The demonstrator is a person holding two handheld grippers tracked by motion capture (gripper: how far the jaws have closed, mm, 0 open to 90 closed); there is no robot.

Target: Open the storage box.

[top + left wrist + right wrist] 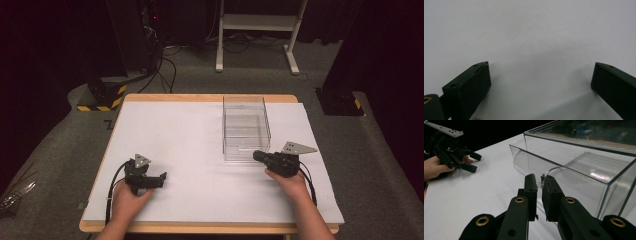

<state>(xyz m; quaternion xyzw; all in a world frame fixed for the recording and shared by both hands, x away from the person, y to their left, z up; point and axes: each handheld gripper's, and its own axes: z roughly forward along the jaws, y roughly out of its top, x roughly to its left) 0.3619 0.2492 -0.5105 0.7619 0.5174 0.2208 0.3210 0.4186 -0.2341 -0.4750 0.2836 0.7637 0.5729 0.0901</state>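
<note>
The clear plastic bin (245, 127) stood at the table's (175, 130) far right, with open white surface to its left. The right hand-held gripper (539, 185), jaws nearly together, sat at the bin's near wall. The left hand-held gripper (159, 179), jaws wide apart, rested well apart near the front-left edge.

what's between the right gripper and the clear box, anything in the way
Nothing visible. The right gripper sits right at the near wall of the clear box, jaws nearly shut by its curved handle. Only bare white table lies around it.
</note>
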